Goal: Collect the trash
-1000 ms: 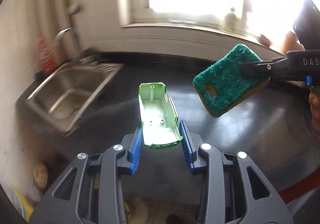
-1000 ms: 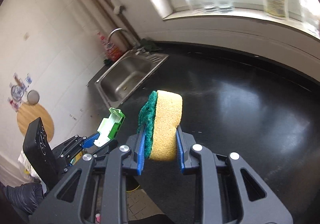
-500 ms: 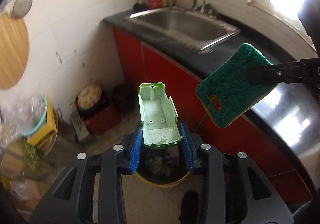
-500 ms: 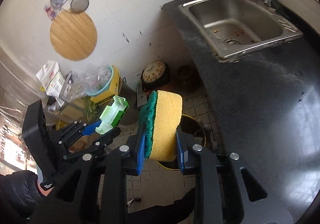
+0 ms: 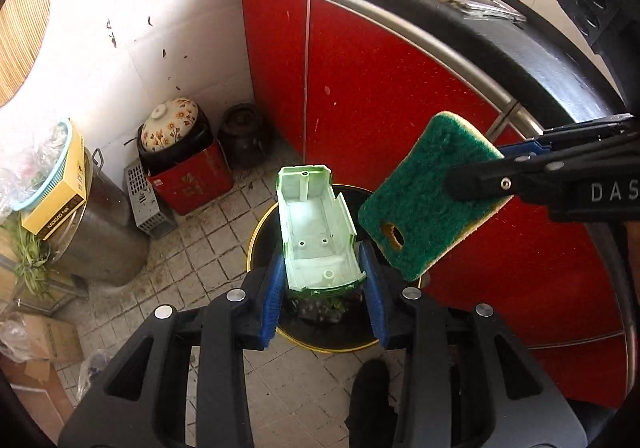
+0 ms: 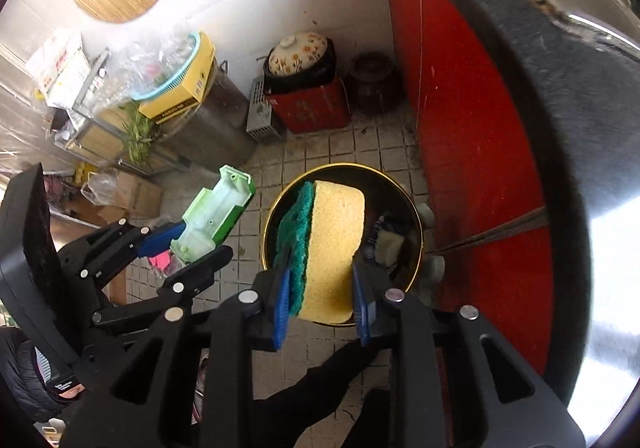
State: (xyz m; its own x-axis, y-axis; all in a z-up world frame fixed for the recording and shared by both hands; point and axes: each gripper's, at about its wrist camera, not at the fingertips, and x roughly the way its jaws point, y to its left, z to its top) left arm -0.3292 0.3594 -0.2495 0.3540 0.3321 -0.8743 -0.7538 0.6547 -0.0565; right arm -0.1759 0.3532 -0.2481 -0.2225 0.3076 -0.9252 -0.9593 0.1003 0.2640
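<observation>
My left gripper (image 5: 324, 284) is shut on a pale green plastic shell (image 5: 314, 228) and holds it over a round black bin with a yellow rim (image 5: 256, 236) on the tiled floor. My right gripper (image 6: 320, 300) is shut on a yellow sponge with a green scouring side (image 6: 328, 244), above the same bin (image 6: 412, 215), which has trash inside. In the left wrist view the sponge (image 5: 424, 199) hangs just right of the shell. In the right wrist view the shell (image 6: 214, 215) and left gripper (image 6: 188, 244) are to the left.
Red cabinet doors (image 5: 380, 79) under a dark counter (image 5: 520, 31) stand right of the bin. A flowered pot on a red box (image 5: 172, 127), a dark jar (image 5: 242, 135), a steel drum (image 5: 96, 232) and shelves with clutter (image 6: 92, 87) line the wall at left.
Both grippers have swung from over the counter and sink down to the floor side. They now hold the shell and sponge above the bin. Both grips are unchanged.
</observation>
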